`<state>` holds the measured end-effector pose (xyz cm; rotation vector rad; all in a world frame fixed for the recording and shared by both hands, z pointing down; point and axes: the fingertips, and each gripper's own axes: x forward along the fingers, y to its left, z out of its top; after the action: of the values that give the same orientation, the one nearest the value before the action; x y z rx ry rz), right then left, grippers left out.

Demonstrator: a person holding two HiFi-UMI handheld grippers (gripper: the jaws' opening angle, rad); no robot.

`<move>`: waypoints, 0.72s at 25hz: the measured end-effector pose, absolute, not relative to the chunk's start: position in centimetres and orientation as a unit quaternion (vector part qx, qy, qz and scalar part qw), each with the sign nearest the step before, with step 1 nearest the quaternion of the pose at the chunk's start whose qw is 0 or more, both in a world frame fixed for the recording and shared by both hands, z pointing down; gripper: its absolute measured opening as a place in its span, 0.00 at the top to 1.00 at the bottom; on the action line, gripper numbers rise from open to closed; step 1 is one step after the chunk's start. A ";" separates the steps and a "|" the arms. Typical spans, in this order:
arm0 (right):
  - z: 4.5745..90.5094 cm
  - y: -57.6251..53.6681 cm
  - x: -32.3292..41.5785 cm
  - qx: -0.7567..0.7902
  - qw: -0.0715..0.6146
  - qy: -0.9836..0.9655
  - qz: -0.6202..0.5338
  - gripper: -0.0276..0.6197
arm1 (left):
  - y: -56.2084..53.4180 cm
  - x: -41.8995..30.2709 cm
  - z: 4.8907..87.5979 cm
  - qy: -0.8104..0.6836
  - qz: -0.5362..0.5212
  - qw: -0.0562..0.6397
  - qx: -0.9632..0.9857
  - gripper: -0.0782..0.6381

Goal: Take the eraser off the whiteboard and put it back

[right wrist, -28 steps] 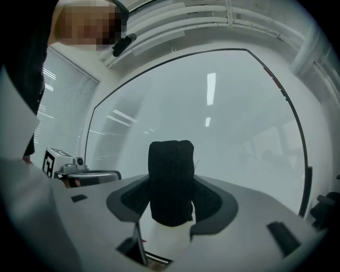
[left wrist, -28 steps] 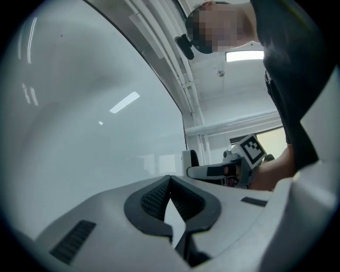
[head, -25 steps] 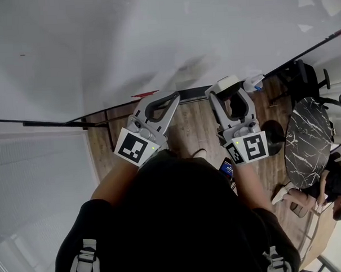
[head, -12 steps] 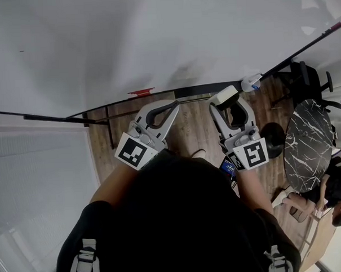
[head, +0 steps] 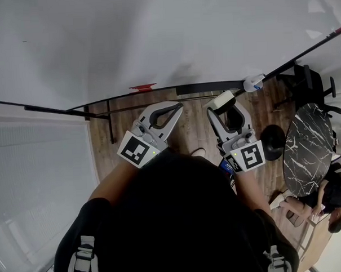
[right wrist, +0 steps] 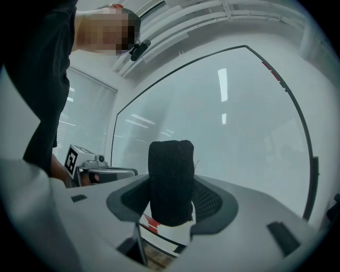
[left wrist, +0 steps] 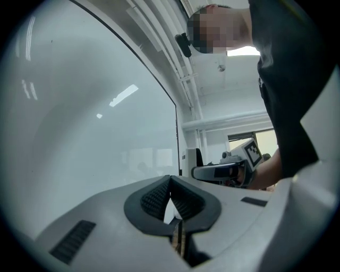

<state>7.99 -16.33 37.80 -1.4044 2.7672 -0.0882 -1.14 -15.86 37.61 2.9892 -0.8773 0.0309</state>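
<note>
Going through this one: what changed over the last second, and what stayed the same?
Both tools drew back from the whiteboard toward the person. The right tool carried the eraser away from the board's lower edge. Nothing was taken hold of or let go: the right tool stays clamped on the eraser, and the left tool stays shut and empty.

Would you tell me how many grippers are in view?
2. The left gripper is at centre-left, shut and empty; the right gripper is beside it, clamped on the eraser.
</note>
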 end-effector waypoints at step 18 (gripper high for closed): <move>37.5 -16.4 8.1 -0.451 0.013 0.892 -0.018 0.61 | -16.2 -1.3 37.7 -0.286 0.014 0.008 0.958 0.88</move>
<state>8.14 -16.40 37.50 -1.4044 2.7813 -0.0555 -1.28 -16.17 37.66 2.9948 -0.8939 0.0450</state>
